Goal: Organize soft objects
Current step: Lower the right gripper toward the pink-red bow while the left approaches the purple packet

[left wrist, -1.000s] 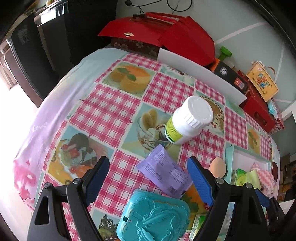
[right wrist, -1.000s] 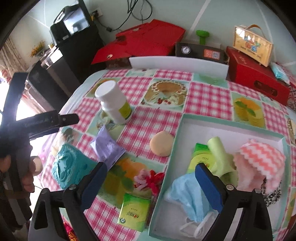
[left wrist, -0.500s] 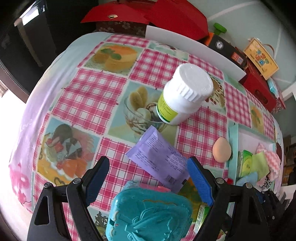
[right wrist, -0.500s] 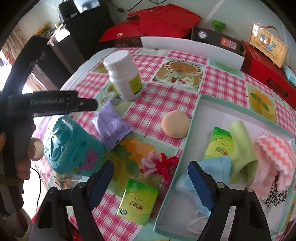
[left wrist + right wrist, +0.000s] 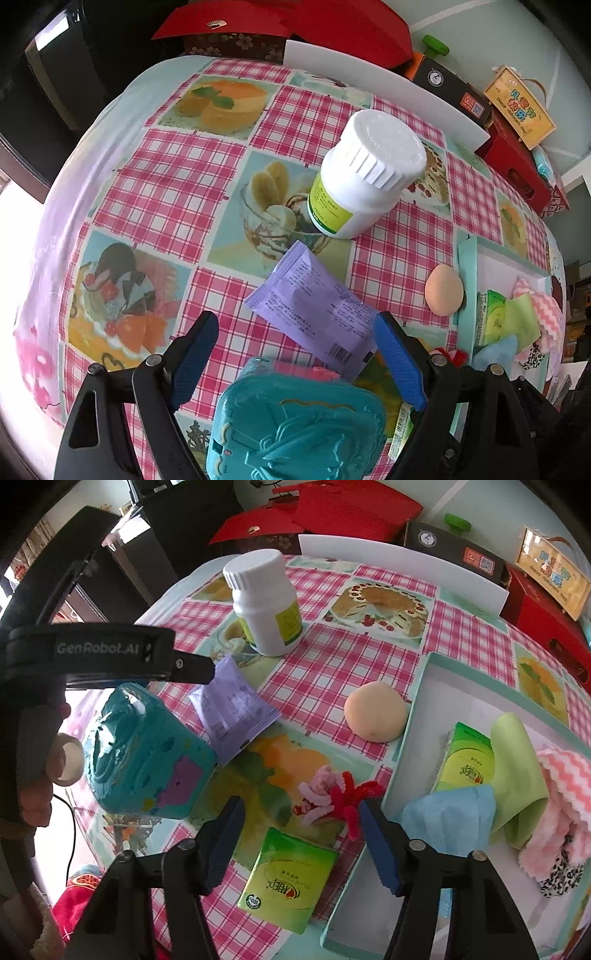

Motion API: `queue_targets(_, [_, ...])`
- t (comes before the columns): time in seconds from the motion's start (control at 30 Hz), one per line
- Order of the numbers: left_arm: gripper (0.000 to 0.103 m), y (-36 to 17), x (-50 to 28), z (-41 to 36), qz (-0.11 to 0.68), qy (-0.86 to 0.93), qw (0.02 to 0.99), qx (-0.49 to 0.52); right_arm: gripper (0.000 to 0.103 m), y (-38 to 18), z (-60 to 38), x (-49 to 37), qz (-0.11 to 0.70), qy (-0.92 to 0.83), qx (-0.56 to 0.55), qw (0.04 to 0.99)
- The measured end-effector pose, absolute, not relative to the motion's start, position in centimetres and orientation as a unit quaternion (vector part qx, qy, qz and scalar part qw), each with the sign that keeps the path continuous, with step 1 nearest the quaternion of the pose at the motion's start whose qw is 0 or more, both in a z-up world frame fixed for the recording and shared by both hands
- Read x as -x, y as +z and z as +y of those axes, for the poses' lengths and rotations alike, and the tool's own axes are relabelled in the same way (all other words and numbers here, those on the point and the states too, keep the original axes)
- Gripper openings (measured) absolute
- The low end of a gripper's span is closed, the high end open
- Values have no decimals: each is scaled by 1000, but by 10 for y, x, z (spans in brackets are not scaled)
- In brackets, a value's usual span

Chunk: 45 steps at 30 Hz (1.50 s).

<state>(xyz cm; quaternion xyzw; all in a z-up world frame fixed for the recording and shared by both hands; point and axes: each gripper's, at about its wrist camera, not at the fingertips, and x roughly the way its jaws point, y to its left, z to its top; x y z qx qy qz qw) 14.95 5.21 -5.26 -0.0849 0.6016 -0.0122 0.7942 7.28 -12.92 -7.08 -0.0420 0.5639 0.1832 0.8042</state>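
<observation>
Left gripper (image 5: 192,672), "GenRobot.AI" on its side, above purple sachet (image 5: 232,709).

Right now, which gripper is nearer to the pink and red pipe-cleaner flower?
Right. The right gripper hangs open just in front of the pipe-cleaner flower; the left gripper sits off to its left, open over the teal box.

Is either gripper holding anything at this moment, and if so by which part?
Nothing is held. The left gripper is open above the teal case, and the right gripper is open over the green tissue pack.
</observation>
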Motion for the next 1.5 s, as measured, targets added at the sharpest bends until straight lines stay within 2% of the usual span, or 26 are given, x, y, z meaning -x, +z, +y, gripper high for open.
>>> queue_targets(0.5, [86,-55,-152,54,605,-15,792,88,60,-82,-122,-78,570,167,72,802])
queue_targets(0.73, [86,-58,-152,52,609,-10,789,83,46,-90,-124,-89,573,154,53,803])
queue_targets(0.87, [86,-62,-153,51,614,-6,785,77,43,-94,-128,-96,573,154,29,804])
queue_targets(1.33, [86,-72,-169,69,653,-21,739,165,37,-91,-137,-101,568,161,-3,807])
queue_targets(1.5, [86,-73,-189,73,677,2,717,166,36,-91,-139,-102,566,161,-11,808])
